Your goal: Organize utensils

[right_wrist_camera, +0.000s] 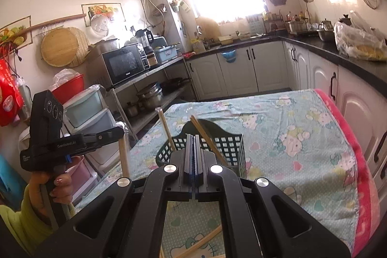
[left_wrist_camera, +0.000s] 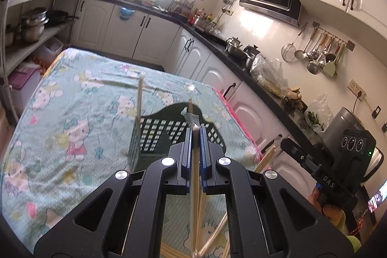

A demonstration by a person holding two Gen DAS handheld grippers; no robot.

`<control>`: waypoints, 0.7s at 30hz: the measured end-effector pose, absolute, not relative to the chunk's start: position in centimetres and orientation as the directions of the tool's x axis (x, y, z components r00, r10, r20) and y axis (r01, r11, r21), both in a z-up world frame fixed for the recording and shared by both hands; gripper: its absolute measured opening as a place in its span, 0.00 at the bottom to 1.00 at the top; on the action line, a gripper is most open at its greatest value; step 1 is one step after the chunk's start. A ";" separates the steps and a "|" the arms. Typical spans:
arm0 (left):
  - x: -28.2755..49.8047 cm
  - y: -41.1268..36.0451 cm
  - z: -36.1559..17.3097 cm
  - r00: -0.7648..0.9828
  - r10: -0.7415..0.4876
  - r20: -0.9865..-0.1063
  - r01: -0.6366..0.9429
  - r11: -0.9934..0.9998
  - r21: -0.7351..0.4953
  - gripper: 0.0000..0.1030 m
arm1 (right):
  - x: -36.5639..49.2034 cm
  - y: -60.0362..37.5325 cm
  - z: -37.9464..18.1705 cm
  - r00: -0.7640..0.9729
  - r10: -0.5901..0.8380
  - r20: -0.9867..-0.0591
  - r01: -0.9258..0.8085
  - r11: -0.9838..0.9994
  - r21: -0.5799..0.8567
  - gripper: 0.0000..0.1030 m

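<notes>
The left gripper [left_wrist_camera: 195, 137] is clenched on a pair of chopsticks in a clear wrapper [left_wrist_camera: 193, 161], the sticks running along the narrow gap of the jaws, their far tip poking out just past the fingertips over the dark green basket [left_wrist_camera: 154, 134] and their near ends hanging down below the gripper. The right gripper [right_wrist_camera: 193, 146] has its jaws pressed flat together; nothing shows between the pads, though in the left wrist view pale sticks [left_wrist_camera: 266, 157] sit right beside its far end, so whether it carries anything there I cannot tell. The basket stands on the table, which is covered by a cartoon-print cloth [left_wrist_camera: 79, 113], and it already holds upright chopsticks [right_wrist_camera: 167, 132] that lean against its wall. More loose chopsticks [right_wrist_camera: 200, 241] lie on the cloth near the person, under both grippers.

The risk, as I judge it, lies in the wrapper: slick plastic gripped lengthwise could let the pair slide out or swing. Lowered at a slant, the sticks may catch the basket's lattice or knock the leaning ones, and the light basket could tip on soft cloth.
</notes>
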State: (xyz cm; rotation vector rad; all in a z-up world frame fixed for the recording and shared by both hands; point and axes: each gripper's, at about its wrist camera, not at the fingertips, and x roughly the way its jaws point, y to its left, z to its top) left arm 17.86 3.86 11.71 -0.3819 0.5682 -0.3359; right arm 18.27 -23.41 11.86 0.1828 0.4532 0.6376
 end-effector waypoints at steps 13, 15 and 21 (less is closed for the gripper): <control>19.6 2.2 15.5 0.843 -0.368 -0.393 0.228 0.905 -0.359 0.03 | 18.9 -22.7 14.2 0.714 0.636 -0.292 -0.564 0.770 0.299 0.01; 19.8 2.1 16.0 0.847 -0.366 -0.386 0.231 0.907 -0.353 0.03 | 19.1 -22.3 14.7 0.716 0.637 -0.285 -0.568 0.769 0.292 0.01; 20.8 1.8 17.6 0.862 -0.352 -0.365 0.235 0.915 -0.328 0.03 | 20.0 -21.8 16.1 0.725 0.635 -0.267 -0.571 0.771 0.281 0.01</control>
